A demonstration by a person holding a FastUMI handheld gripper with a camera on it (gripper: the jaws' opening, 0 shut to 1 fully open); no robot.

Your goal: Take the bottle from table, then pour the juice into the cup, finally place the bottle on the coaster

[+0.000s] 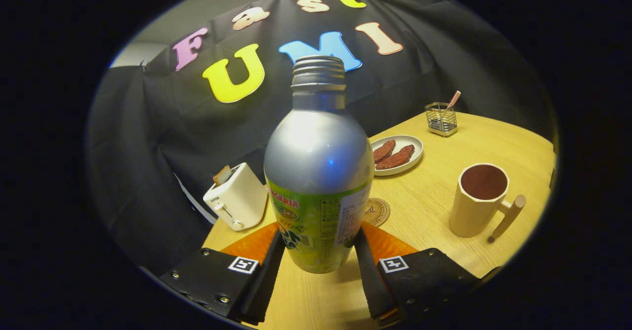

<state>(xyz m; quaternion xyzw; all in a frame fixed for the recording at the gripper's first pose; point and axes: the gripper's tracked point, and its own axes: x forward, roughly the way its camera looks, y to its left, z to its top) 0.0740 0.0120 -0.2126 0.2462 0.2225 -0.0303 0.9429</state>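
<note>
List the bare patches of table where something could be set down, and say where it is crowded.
The tool is shut on the bottle. Bare table lies between the coaster and the cup, and between the plate and the wire holder. It is crowded around the bottle, with the toaster and coaster close by.

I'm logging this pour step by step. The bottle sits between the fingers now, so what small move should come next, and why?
Probably carry the bottle toward the cup, keeping it upright. The gripper looks shut on its lower body, its base seemingly clear of the table. It has no cap, and the cup stands apart from it, beyond one finger.
</note>
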